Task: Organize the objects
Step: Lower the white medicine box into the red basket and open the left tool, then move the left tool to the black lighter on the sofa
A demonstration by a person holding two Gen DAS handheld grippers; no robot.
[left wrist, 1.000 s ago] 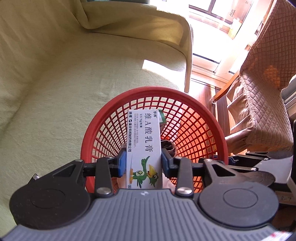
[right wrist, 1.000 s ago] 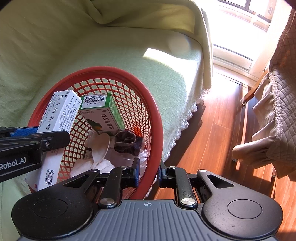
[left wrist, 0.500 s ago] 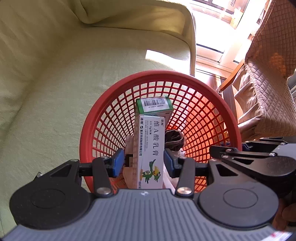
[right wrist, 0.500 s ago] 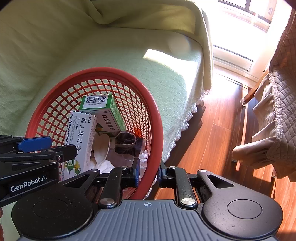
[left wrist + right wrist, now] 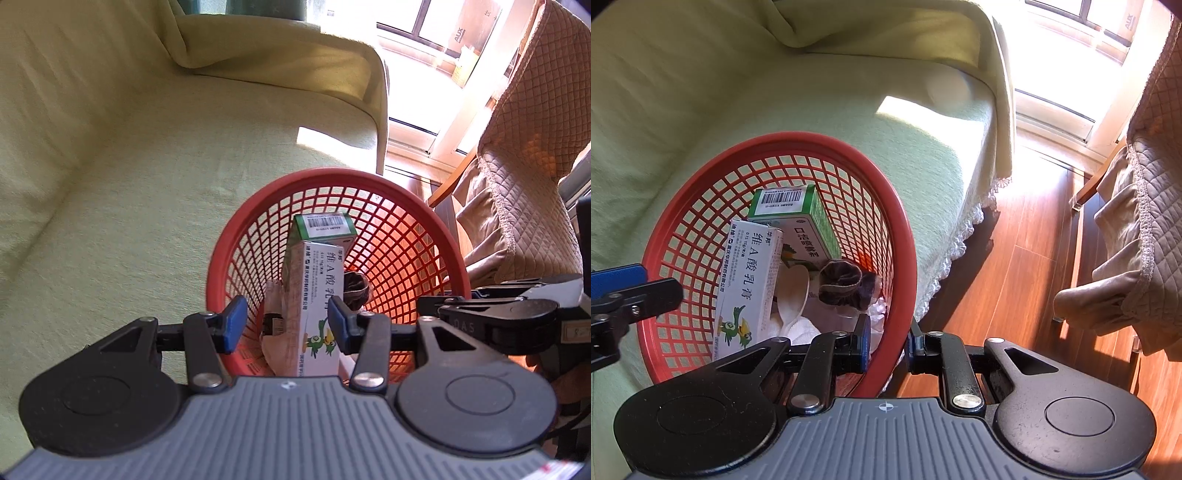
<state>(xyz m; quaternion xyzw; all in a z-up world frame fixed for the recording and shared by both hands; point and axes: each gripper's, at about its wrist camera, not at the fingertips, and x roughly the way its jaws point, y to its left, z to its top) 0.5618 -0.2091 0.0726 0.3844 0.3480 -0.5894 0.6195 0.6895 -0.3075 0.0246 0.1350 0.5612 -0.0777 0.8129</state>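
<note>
Two wrist views of one release step are shown. A sofa (image 5: 129, 221) draped in a pale green cover fills the upper left of both frames, and a red mesh basket (image 5: 901, 236) is seen resting on its seat, lower centre in each view. The basket's near rim is grasped by the right gripper (image 5: 886, 347), whose blue pads are clenched on the red plastic at the lower centre of the right view, so the basket is steadied from that side.

Inside the basket a green carton (image 5: 809, 225) is leaned against the far wall; a white ointment box (image 5: 317, 295), printed with a green bird, is stood against it, with a dark scrunchie (image 5: 846, 284) and pale cloth (image 5: 798, 325) at the bottom.

The left gripper (image 5: 284, 325) is held above the basket with its pads parted and clear of the white box, which is seen between them but released; the box is judged to be deposited.

For a clean finish, the left gripper is best lifted straight along the box's long axis, so that neither pad is dragged against its sides and the box is not tipped. The rim hold is best kept until the left gripper is clear.
</note>
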